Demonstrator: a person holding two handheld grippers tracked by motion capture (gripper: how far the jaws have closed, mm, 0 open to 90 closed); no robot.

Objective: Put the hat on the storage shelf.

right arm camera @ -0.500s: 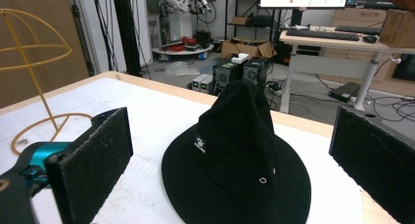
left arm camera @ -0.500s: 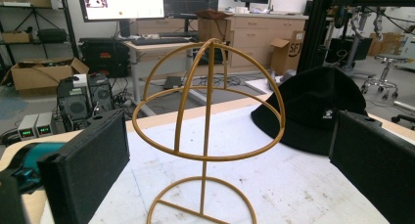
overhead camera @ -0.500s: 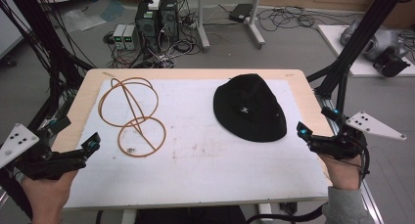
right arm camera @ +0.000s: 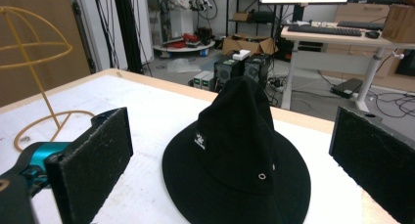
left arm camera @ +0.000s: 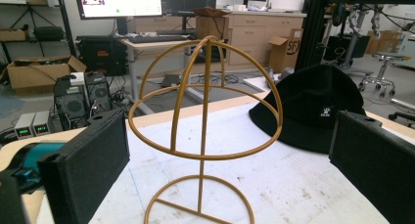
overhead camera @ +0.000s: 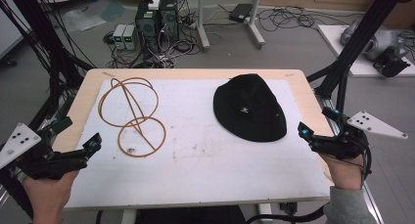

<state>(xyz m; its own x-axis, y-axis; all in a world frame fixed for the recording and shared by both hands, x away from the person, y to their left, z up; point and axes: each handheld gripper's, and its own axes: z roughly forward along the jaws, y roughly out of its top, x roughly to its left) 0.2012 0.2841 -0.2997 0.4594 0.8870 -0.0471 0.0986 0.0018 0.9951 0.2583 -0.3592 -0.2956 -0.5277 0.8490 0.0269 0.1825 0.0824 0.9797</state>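
A black bucket hat (overhead camera: 249, 109) lies flat on the right part of the white mat (overhead camera: 205, 155). A golden wire hat stand (overhead camera: 132, 114) stands upright on the left part. My left gripper (overhead camera: 78, 132) is at the table's front left corner, open, with nothing in it. Its jaws frame the wire stand (left arm camera: 203, 136) from a short way off, and the hat (left arm camera: 313, 106) lies beyond to the right. My right gripper (overhead camera: 315, 121) hovers open at the table's right edge, just short of the hat's brim. Its view looks over the hat (right arm camera: 235, 150) between wide jaws.
The wooden table edge (overhead camera: 195, 73) borders the mat all round. Black frame posts (overhead camera: 342, 62) rise at the table's right and left sides. Beyond the far edge, computer boxes (overhead camera: 156, 18) and cables cover the floor.
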